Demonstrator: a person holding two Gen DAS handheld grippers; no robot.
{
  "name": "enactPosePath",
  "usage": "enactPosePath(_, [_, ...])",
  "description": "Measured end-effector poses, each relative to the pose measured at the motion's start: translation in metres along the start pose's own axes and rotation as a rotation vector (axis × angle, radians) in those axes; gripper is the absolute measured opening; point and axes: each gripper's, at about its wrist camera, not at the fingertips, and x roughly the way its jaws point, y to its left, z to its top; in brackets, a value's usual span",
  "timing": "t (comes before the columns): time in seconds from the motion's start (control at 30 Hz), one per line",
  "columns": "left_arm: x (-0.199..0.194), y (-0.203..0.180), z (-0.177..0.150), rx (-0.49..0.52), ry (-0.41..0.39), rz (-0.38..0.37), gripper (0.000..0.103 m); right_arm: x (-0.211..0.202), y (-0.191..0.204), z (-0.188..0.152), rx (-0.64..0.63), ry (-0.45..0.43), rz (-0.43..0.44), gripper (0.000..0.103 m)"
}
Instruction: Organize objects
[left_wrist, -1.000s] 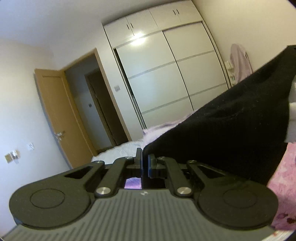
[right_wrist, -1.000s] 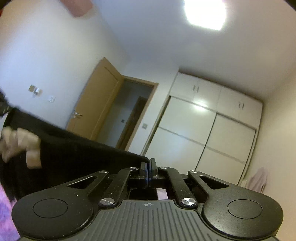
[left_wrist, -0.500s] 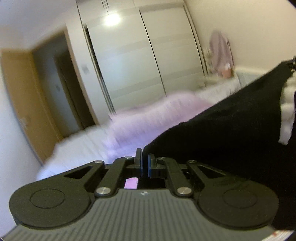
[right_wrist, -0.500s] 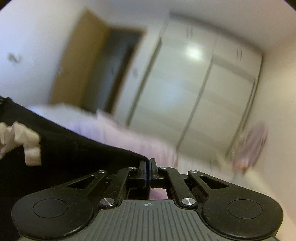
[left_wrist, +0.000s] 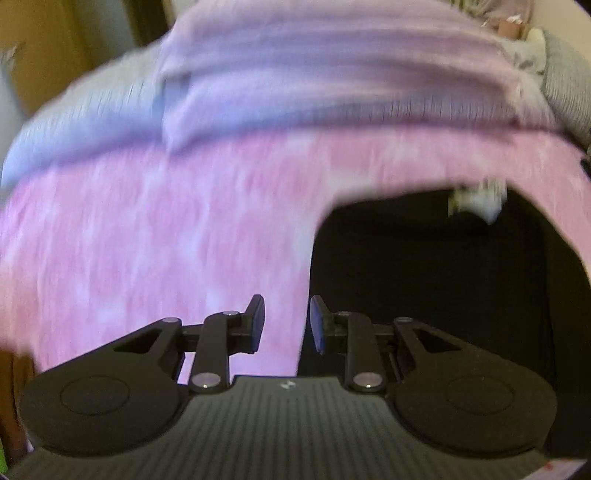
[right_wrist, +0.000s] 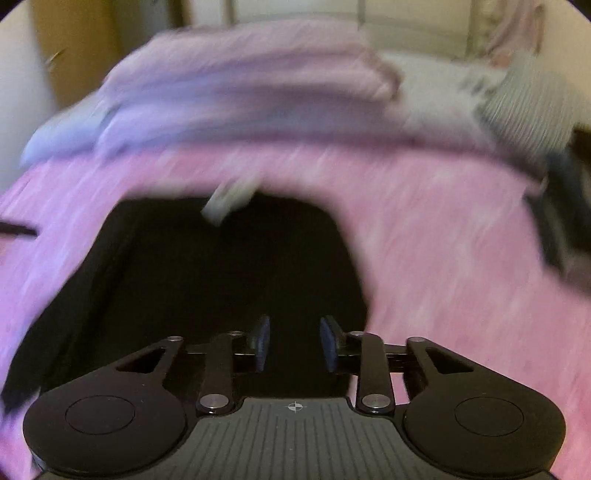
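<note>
The left black two-finger gripper (left_wrist: 286, 323) has its blue-padded jaws parted with a clear gap between them, and nothing is held there. The right black two-finger gripper (right_wrist: 294, 343) is likewise spread apart and empty.

Just ahead of both, a black soft fabric garment (right_wrist: 221, 280) lies spread flat on a pink mottled bedspread (left_wrist: 166, 240). From the left gripper's view the garment (left_wrist: 424, 277) sits to the right of the jaws; from the right gripper's view it lies straight ahead and beneath the fingers. A small white tag or patch (right_wrist: 227, 201) shows at its far edge.

Beyond the garment, a folded pale lilac blanket (left_wrist: 314, 74) is heaped across the bed. Farther right lies a grey ribbed pillow (right_wrist: 524, 107). Both views are blurred.
</note>
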Motion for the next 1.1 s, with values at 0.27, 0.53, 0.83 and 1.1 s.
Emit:
enactPosePath(0.27, [-0.042, 0.001, -0.139, -0.132, 0.258, -0.022, 0.025, -0.025, 0.104, -0.12, -0.216, 0.199, 0.227, 0.04])
enactPosePath(0.53, [-0.062, -0.011, -0.169, -0.138, 0.268, -0.018, 0.026, -0.003, 0.113, -0.128, -0.254, 0.166, 0.199, 0.003])
enactPosePath(0.83, [-0.07, -0.006, -0.167, -0.134, 0.196, 0.019, 0.029, -0.113, -0.08, -0.048, 0.031, -0.102, -0.353, 0.002])
enactPosePath(1.1, [-0.063, -0.002, -0.165, -0.091, 0.158, 0.032, 0.043, -0.158, -0.182, -0.039, 0.341, -0.104, -0.704, 0.052])
